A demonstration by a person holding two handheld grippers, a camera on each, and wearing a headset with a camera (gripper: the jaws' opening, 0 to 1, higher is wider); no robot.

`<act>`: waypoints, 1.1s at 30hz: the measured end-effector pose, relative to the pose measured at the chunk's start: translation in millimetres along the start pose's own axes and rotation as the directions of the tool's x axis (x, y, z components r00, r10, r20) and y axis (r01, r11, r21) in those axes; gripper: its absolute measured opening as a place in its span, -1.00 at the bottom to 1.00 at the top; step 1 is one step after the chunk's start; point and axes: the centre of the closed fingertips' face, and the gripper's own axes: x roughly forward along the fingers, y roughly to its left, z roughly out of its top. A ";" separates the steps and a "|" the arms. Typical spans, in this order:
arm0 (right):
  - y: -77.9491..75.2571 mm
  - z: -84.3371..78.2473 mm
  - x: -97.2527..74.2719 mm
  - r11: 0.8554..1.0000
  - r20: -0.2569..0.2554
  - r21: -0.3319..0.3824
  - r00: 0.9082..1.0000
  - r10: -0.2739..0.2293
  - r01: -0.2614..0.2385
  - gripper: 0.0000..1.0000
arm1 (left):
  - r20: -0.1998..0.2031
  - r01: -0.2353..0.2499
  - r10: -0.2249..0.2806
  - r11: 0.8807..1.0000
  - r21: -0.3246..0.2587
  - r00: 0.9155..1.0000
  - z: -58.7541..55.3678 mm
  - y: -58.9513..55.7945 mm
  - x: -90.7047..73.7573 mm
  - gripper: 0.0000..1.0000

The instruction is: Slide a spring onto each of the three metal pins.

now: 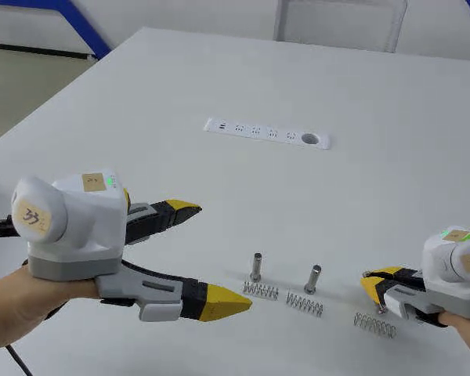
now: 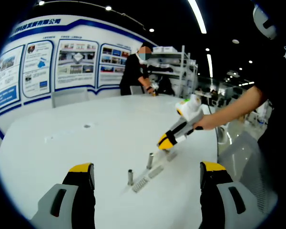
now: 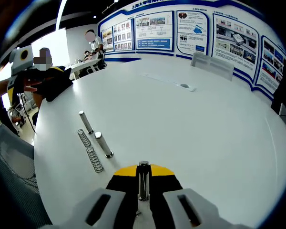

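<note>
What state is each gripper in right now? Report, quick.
Left gripper: jaws open, empty.
Right gripper: jaws shut on a metal pin.

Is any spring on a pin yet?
No, the springs lie flat on the table next to the bare pins.

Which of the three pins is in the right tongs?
The rightmost pin, clamped between the right tongs; the middle pin and the left pin stand free, untouched.
</note>
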 end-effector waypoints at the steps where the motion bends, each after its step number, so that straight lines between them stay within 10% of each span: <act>1: -0.2 0.9 -0.9 1.000 0.003 -0.002 1.000 -0.001 0.001 -0.85 | 0.003 0.000 0.000 1.000 -0.002 1.000 0.6 0.0 0.0 0.87; 33: 1.6 2.0 -12.3 1.000 0.106 -0.002 0.994 0.013 -0.012 -0.83 | 0.028 -0.011 0.011 1.000 0.008 1.000 14.3 -4.5 -5.6 0.87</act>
